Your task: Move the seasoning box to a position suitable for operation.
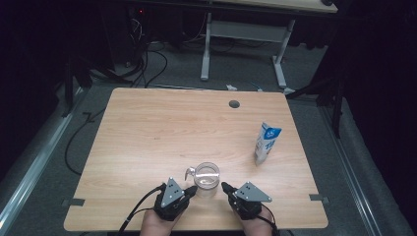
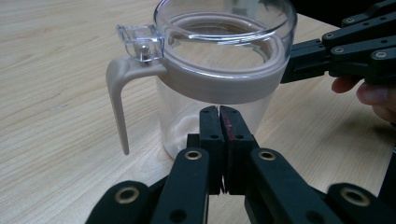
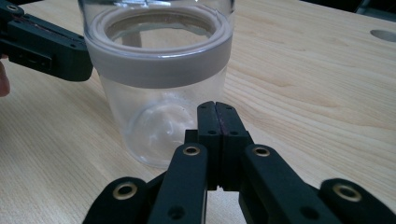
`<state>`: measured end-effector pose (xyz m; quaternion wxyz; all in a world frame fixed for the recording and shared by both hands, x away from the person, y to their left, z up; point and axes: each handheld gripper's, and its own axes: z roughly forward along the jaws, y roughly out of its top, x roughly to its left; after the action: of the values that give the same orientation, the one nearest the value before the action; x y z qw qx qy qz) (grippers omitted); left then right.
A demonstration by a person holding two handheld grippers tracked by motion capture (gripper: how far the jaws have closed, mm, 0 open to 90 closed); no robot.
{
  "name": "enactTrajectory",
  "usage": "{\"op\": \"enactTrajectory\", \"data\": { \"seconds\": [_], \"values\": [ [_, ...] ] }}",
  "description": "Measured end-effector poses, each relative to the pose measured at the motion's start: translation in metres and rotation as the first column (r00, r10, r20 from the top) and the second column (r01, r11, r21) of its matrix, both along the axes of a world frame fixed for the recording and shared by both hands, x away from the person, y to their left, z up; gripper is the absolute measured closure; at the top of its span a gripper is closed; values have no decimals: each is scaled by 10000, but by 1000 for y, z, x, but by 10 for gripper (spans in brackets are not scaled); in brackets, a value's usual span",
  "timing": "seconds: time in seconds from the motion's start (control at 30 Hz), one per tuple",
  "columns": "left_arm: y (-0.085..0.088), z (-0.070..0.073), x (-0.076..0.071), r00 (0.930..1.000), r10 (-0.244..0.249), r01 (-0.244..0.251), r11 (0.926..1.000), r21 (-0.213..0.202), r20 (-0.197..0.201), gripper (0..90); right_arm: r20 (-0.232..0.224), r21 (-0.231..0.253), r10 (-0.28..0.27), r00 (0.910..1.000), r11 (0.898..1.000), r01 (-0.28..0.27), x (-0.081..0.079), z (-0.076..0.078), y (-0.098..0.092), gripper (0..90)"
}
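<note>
Two grippers sit at the near edge of my table (image 1: 147, 132), one on each side of a clear plastic jug (image 1: 206, 179).

Starting at the left, my left gripper (image 1: 193, 189) points in toward the jug's lower wall; in the left gripper view its jaws are pressed flat together with nothing between them, their tips just in front of the jug's side, and I cannot tell whether they touch it.

The jug stands upright near the front edge, roughly at the middle of the table's width. It has a beige band (image 2: 224, 81) around its upper part, a thin beige handle (image 2: 117, 100) hanging down on the side toward my left hand, and a clear hinged lid tab (image 2: 139, 37) above that handle. It looks empty.

To the right of it, my right gripper (image 1: 225, 187) points in at the jug from the other side, jaws likewise closed tight on nothing, tips close to the wall.

Farther right and well apart, toward the far edge, a blue and white carton (image 1: 267, 142) stands upright. Behind it is a round cable hole (image 1: 234, 104).
</note>
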<state>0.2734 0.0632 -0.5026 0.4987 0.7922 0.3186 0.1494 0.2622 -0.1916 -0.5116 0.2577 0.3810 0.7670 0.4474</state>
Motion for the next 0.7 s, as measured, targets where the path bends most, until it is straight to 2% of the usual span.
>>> {"op": "enactTrajectory", "data": {
  "seconds": [0.07,0.1,0.13,0.3,0.4,0.5,0.6,0.7],
  "values": [
    [5,1,0,9999,118,-117,9999,-56,80,875,95,47,4,10000,10000,-5,-1,1,0,896],
    [14,1,2,9995,301,-301,9995,-66,57,867,146,72,17,9999,10000,-18,-2,2,1,896],
    [14,1,2,9995,301,-301,9995,-66,57,858,146,72,17,9999,10000,-18,-2,2,1,896],
    [41,4,9,9946,1035,-1033,9945,-144,118,830,178,-48,-4,9998,10000,5,3,1,11,897],
    [46,3,11,9927,1199,-1197,9928,-97,155,826,166,-7,-21,9999,10000,21,8,1,15,897],
    [53,4,15,9905,1375,-1375,9905,-32,91,800,35,-53,186,9998,9998,-185,20,-1,23,896],
    [55,5,16,9894,1442,-1441,9895,-69,140,744,-36,-54,121,9999,9999,-121,22,-3,22,894],
    [57,7,18,9899,1403,-1402,9901,-80,226,730,-66,-27,-45,10000,10000,45,18,-4,12,884]
  ]
}}
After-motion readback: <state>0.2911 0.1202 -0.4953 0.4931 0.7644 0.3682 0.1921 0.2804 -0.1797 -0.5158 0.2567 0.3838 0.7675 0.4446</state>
